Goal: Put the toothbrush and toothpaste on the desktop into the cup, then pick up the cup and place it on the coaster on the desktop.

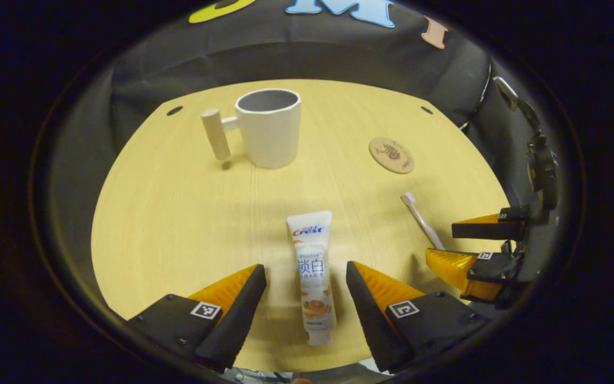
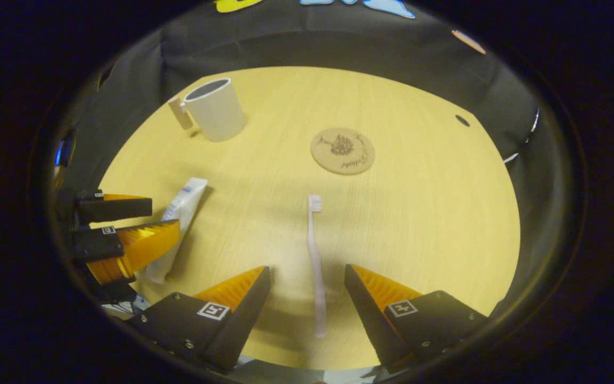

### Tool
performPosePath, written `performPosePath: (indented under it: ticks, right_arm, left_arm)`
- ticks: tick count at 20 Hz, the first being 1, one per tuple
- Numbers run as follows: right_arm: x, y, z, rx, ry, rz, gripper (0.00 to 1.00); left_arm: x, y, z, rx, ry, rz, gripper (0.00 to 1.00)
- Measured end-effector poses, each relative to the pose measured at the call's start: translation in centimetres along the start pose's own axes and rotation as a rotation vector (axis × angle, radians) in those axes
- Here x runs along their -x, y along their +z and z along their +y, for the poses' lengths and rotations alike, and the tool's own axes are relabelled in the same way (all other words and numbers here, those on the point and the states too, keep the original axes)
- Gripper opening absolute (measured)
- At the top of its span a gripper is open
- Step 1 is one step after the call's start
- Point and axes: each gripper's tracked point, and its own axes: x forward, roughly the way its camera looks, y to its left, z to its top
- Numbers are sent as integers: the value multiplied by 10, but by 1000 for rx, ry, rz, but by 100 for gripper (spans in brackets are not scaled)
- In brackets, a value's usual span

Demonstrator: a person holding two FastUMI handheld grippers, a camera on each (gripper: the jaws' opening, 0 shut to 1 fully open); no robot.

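A white toothpaste tube (image 1: 312, 272) lies flat on the wooden desktop (image 1: 179, 213), between the fingers of my open left gripper (image 1: 306, 274), which do not touch it. The pale pink toothbrush (image 2: 315, 261) lies lengthwise between the fingers of my open right gripper (image 2: 307, 277), bristle head pointing away. A white cup (image 1: 269, 128) with a wooden peg handle stands upright at the far left; it is empty as far as I can see. The round cork coaster (image 2: 342, 150) lies to the cup's right. In the left gripper view, the right gripper (image 1: 459, 242) straddles the toothbrush (image 1: 419, 216).
Black cloth walls ring the round desktop (image 2: 419, 213). Small dark holes mark the far corners of the desktop (image 1: 174, 110). In the right gripper view, the left gripper (image 2: 147, 218) sits at the left over the toothpaste tube (image 2: 179, 213).
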Motion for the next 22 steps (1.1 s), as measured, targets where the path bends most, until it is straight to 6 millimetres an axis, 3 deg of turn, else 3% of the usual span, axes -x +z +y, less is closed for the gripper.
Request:
performPosePath:
  ticks: [3,9,19,20,21,22]
  right_arm:
    - [2,-4,-2,8,-1,51,92]
    - [6,-13,-4,12,11,198,94]
    - [-5,5,-6,-127,-30,354,90]
    - [-3,4,-7,-137,-41,372,86]
    - [-3,3,-9,-143,-39,386,72]
    - [-2,0,-9,-129,-34,408,66]
  left_arm:
    - [-6,-6,2,12,11,48,98]
    - [-11,-13,13,-3,88,133,94]
    - [-18,-11,12,31,94,317,94]
    - [-18,-12,11,28,94,337,91]
    - [-20,-9,9,20,89,343,89]
    - [-19,-7,7,17,88,349,72]
